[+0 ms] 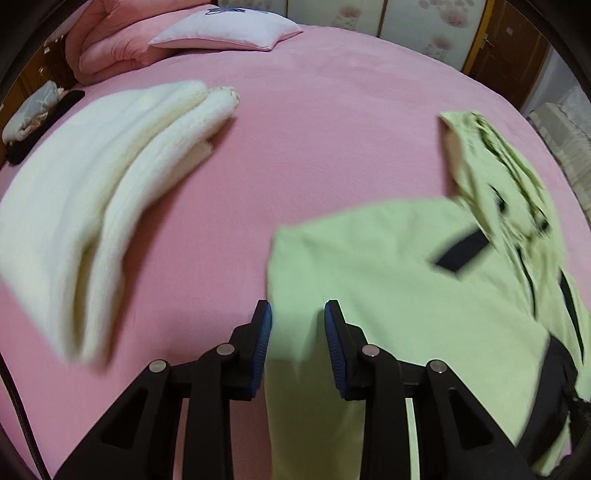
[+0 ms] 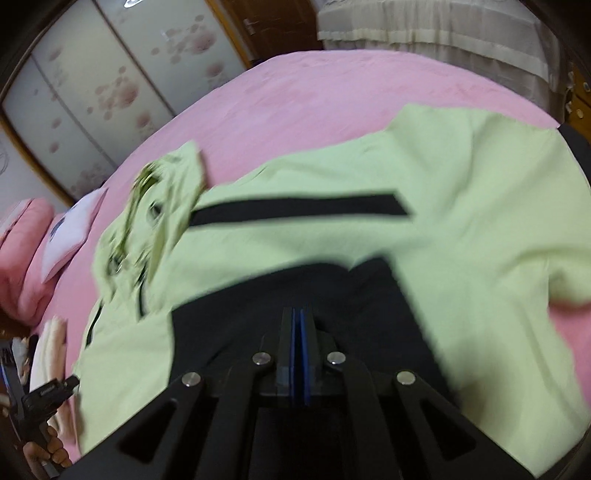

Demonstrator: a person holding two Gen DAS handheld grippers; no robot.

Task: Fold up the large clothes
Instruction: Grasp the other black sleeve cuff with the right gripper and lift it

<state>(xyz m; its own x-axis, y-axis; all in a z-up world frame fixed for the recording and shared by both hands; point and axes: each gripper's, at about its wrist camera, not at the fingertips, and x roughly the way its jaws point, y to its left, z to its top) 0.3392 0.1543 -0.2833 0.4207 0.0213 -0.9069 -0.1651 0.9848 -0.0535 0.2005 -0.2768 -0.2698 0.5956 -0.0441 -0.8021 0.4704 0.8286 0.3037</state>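
The left gripper [image 1: 297,314] hangs over the near edge of the bed, its two blue pads parted with a gap between them; pale green cloth lies below that gap, but the pads are not pressing on it. That cloth is one light green jacket [image 1: 399,280] with black trim, spread on the pink bedsheet [image 1: 314,129] toward the bed's right side, its hood [image 1: 498,166] bunched at the far end. One folded cream fleece blanket [image 1: 96,184] lies toward the bed's left side, well apart from the jacket. At the head of the bed sit one pale pillow [image 1: 229,31] with a dark printed mark too blurred to read and one rolled pink quilt [image 1: 107,40]. Flower-patterned sliding doors [image 1: 424,26] stand behind.

In the right wrist view, the right gripper [image 2: 298,314] has its blue pads pressed flat together, directly over the jacket's black panel [image 2: 295,291]; whether any cloth is pinched between them cannot be told. The jacket [image 2: 461,192] fills the middle of the bed, a black strip [image 2: 295,208] across it. The left gripper [image 2: 55,389] and a hand [image 2: 48,448] show at the lower left corner. A cream curtain [image 2: 424,22] hangs beyond the bed's far edge.
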